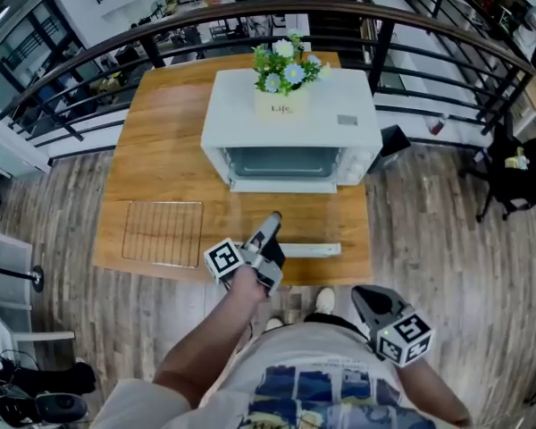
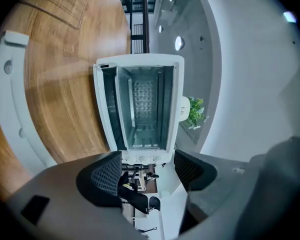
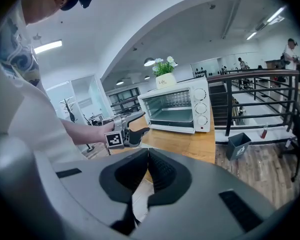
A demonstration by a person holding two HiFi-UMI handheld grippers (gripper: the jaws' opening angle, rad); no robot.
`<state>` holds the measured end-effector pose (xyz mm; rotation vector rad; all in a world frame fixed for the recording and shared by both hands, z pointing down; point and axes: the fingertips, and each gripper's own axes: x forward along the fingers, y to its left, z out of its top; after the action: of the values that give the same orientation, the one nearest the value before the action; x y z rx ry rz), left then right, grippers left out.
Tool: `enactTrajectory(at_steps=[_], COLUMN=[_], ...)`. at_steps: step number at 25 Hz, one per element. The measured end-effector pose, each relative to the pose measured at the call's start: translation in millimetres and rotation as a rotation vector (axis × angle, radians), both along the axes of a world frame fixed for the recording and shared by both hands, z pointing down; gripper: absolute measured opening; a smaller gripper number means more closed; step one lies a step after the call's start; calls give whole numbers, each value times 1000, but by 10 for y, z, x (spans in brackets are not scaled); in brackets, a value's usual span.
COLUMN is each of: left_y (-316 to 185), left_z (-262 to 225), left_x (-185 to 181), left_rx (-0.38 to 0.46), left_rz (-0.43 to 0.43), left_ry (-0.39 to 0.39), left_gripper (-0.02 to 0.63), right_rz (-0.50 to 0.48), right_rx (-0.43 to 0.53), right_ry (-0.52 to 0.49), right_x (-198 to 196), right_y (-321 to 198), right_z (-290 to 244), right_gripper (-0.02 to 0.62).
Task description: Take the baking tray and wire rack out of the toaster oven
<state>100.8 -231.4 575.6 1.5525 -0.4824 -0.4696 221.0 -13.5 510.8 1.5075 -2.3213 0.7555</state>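
- The left gripper (image 2: 147,165) has its jaws spread apart with nothing between them. It hovers in front of the toaster oven (image 1: 339,105) and points straight into the open cavity.
- It hangs just above the oven's glass door (image 1: 290,226), which is folded down flat onto the wooden surface (image 1: 152,141). The door's white handle (image 1: 308,249) lies just to the gripper's right.
- The right gripper (image 3: 147,171) has its jaws pressed together and holds nothing. It sits low by the person's body, off the edge of the surface and well apart from the oven.
- The wire rack (image 1: 161,232) is outside the oven. It lies flat on the surface to the left of the left gripper, near the front edge, and nothing touches it.
- Low inside the oven there looks to be a flat grey baking tray (image 3: 172,118), straight ahead of the left gripper. I can't make it out for certain.
- A small pot of flowers (image 1: 283,83) stands on top of the oven.
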Motion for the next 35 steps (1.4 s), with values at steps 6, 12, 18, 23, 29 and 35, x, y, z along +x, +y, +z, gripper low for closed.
enactTrajectory(at_steps=[6,12,18,23,29,35], left_y=[-414,-738,-990,-1201,-1472,-1667], left_z=[287,460,561,651,776,790], left_x=[266,388,615,683,830,938], left_rx=[-43,-62,-85,-110,-116,-115], left_rz=[-60,-115,-187,-240,-284,-320], left_ry=[-16,-28,-44,-64,-47,-23], left_gripper=[328,328,328,328,328,325], right_rz=[6,13,14,19,26,39], right_rx=[-20,-35,-39,-37,-44,-41], right_ry=[-13,-22,-13,-15,-12,-10], right_x=[392,667,1097,1330,1619,1807], right_y=[-121,-229,-260,-316,-409,-422], right_z=[105,184,229,215,271,266], right_gripper=[3,2,2,2,2,2])
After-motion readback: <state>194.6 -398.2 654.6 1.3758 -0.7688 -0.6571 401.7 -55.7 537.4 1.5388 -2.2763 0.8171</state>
